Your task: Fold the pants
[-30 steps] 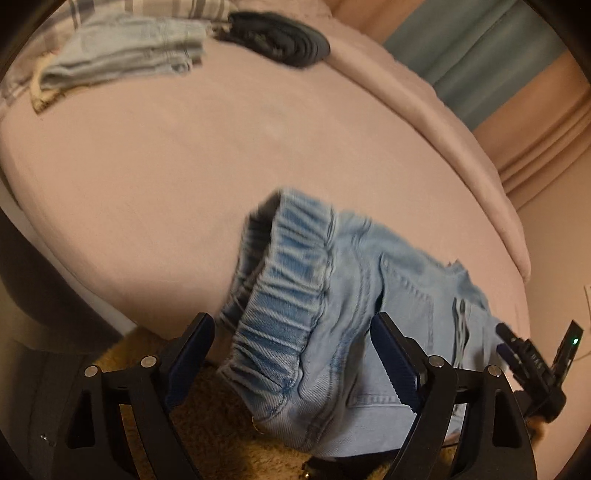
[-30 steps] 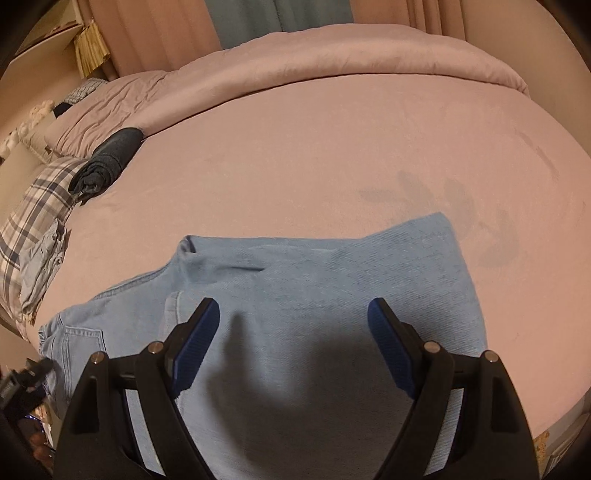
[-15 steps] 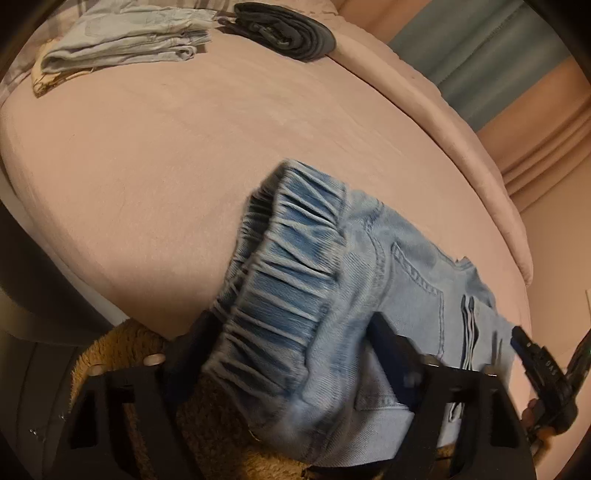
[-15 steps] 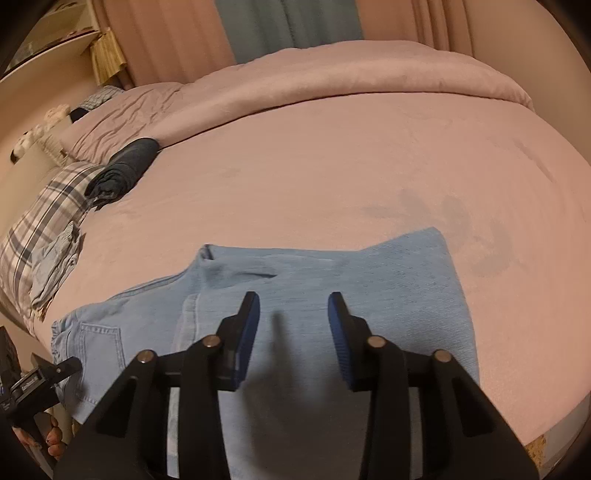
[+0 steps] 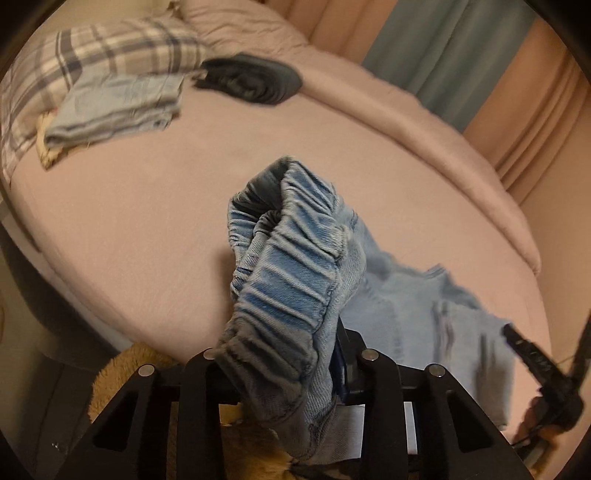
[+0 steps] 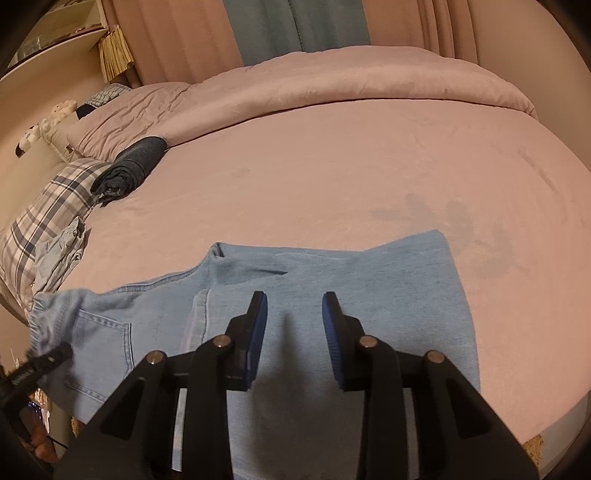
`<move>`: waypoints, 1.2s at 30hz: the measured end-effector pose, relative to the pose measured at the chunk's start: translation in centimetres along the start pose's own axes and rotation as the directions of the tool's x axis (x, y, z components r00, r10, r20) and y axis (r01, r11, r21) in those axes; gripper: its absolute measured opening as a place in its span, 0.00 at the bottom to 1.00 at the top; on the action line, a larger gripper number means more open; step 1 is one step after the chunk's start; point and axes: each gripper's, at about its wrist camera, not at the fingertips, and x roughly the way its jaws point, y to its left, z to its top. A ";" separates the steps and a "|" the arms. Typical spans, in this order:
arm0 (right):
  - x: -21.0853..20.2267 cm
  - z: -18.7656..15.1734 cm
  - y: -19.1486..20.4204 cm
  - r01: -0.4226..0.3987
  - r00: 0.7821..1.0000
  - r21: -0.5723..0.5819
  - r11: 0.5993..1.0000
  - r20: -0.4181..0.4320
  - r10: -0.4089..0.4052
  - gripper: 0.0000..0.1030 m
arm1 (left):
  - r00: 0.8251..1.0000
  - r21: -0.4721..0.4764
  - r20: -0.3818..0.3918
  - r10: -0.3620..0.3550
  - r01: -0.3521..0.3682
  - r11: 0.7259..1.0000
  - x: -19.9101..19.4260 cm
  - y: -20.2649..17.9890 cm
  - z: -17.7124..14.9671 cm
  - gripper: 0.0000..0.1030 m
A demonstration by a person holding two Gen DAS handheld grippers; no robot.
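Pink bedding [image 6: 332, 177] covers the bed, with curtains [image 6: 295, 26] behind. Light blue jeans [image 6: 332, 280] lie along its near edge. The left gripper [image 5: 280, 354] has just been closing and now clamps the gathered elastic waistband [image 5: 288, 280], lifted off the bed. The right gripper [image 6: 294, 306] is over the leg fabric; its fingers [image 6: 258, 321] stand apart, and I cannot tell whether they pinch cloth.
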 end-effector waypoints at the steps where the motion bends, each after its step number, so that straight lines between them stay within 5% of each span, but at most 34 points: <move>1: -0.1 0.0 -0.1 0.000 1.000 0.005 1.000 0.002 0.000 0.31 | 1.000 0.010 0.011 -0.011 0.011 1.000 -0.6 -0.6 0.2 0.32; 8: -0.9 0.2 -0.9 0.002 1.000 0.033 0.999 0.024 -0.003 0.31 | 0.987 0.177 0.101 -0.123 0.104 0.979 -4.0 -7.4 0.9 0.30; 17: -2.9 0.3 -2.9 0.016 0.997 0.080 0.997 0.074 -0.022 0.31 | 0.971 0.354 0.046 -0.235 0.204 0.913 -3.3 -15.2 -0.1 0.29; 31: -5.5 -0.3 -9.3 0.011 0.993 0.234 0.972 0.110 -0.038 0.31 | 0.968 0.506 -0.121 -0.219 0.250 0.825 2.2 -23.1 -3.7 0.28; 36: -5.4 -0.5 -10.6 -0.051 0.995 0.237 0.970 0.092 0.030 0.47 | 0.938 0.461 -0.262 -0.228 0.329 0.824 5.5 -24.0 -5.1 0.28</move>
